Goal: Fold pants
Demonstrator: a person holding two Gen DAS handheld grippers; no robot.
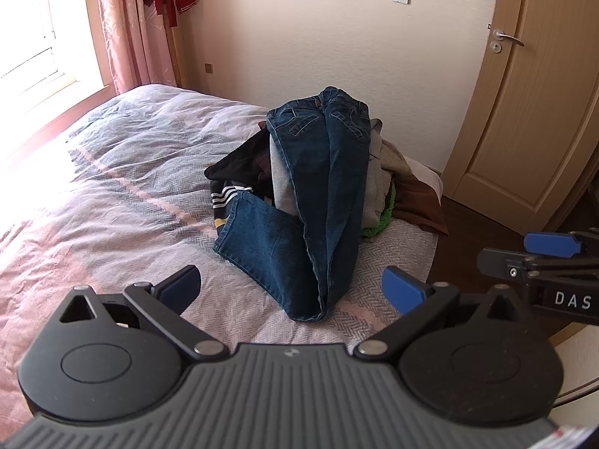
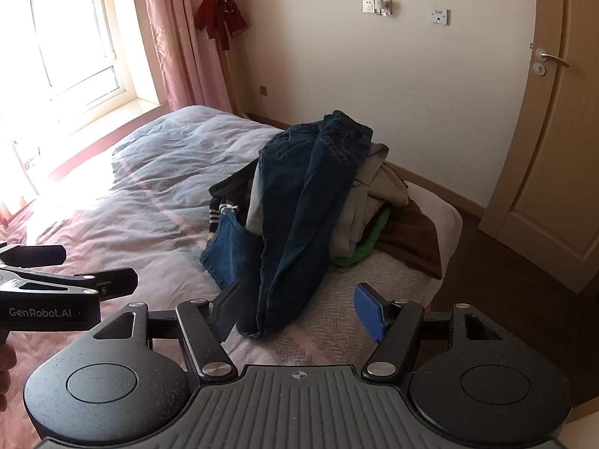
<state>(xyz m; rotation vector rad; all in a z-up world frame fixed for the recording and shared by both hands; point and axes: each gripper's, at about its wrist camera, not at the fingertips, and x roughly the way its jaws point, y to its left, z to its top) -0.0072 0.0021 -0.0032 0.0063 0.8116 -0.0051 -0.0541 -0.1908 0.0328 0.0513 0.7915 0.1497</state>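
A bedroom, sunlit from a window on the left, with a bed (image 1: 112, 194) under a pink and grey cover. On the bed lie the jeans (image 1: 329, 187), dark blue, draped over a pile of clothes (image 1: 385, 172) near the bed's far right corner. The waistband sits at the top of the pile; the legs run down its front toward me, one hem ending on the cover just ahead of my grippers, the other leg bent off to the left. I hold the left gripper (image 1: 292, 288) low over the cover, its blue pads spread wide, nothing between them, the near hem just beyond. The right gripper (image 2: 299, 308) is beside it, also spread wide and empty, with the same hem just past its fingers. Behind the pile are a cream wall and a wooden door (image 1: 531, 93) to the right. I judge the folding not yet begun: the jeans are unfolded, untouched and off the flat. Left to do is everything: pull them clear, lay them out, fold.
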